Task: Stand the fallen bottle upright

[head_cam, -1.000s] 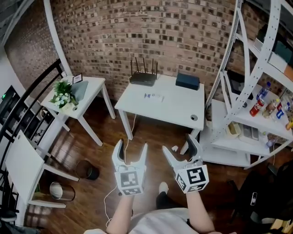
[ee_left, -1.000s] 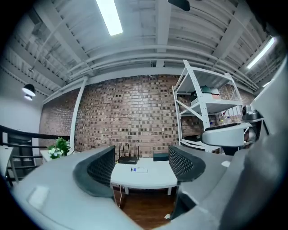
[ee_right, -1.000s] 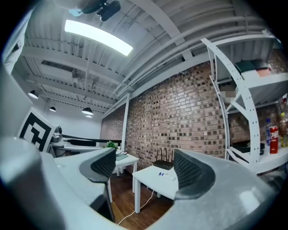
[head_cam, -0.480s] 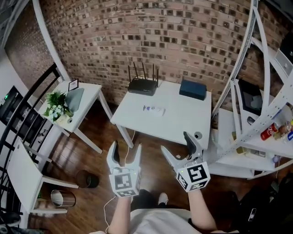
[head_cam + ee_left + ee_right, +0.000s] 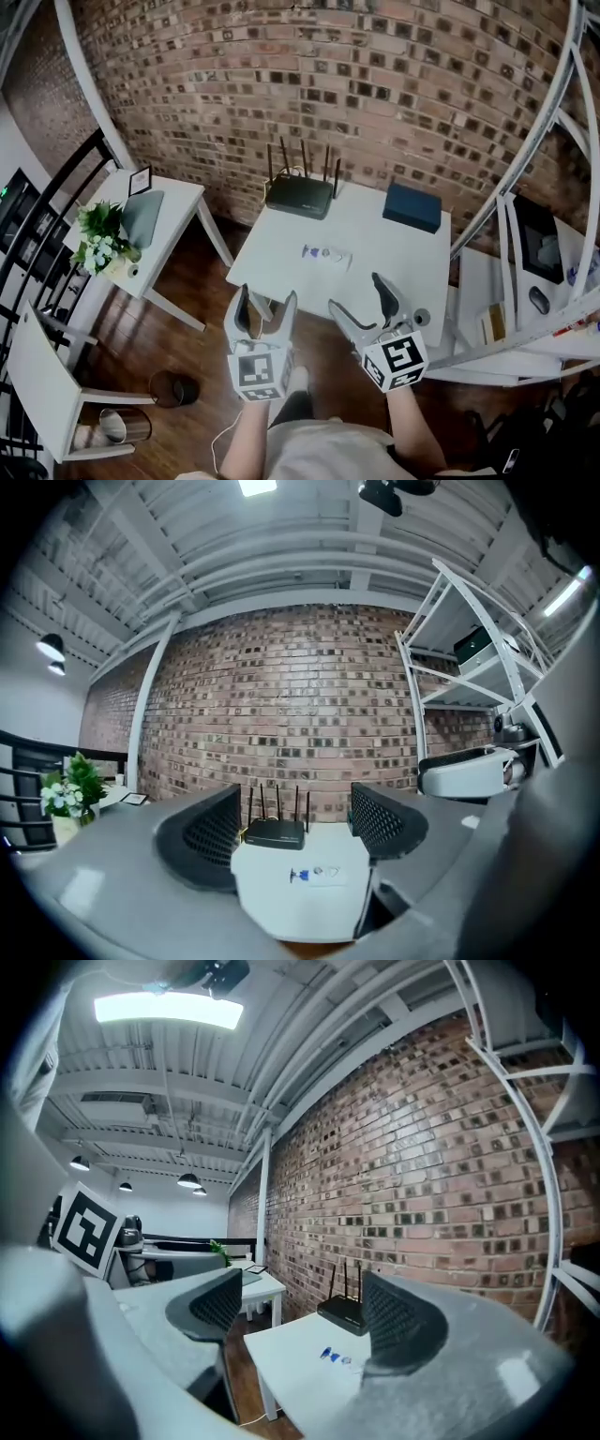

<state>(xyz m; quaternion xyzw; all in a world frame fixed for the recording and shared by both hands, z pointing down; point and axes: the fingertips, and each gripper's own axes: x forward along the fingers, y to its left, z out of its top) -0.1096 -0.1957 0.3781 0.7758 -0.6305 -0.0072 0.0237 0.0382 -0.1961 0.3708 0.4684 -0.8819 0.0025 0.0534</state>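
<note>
A small clear bottle [image 5: 326, 253] with blue at one end lies on its side in the middle of the white table [image 5: 281, 272]. Both grippers hover short of the table's near edge, well apart from the bottle. My left gripper [image 5: 266, 302] is open and holds nothing. My right gripper [image 5: 358, 294] is open too, its jaws wide and bare. The left gripper view shows the bottle [image 5: 319, 875] lying ahead between the jaws, on the table [image 5: 300, 907]. From the right gripper view, the bottle [image 5: 337, 1357] lies low between the jaws.
A black router [image 5: 300, 195] with antennas and a dark blue box [image 5: 412, 206] stand at the table's back by the brick wall. A small round object [image 5: 421, 318] sits at the near right corner. A side table with a plant [image 5: 98, 239] is left, white shelving [image 5: 548, 291] right.
The view has closed in on the white table, which now looks larger and nearer. Both grippers stay open and have come up to its front edge.
</note>
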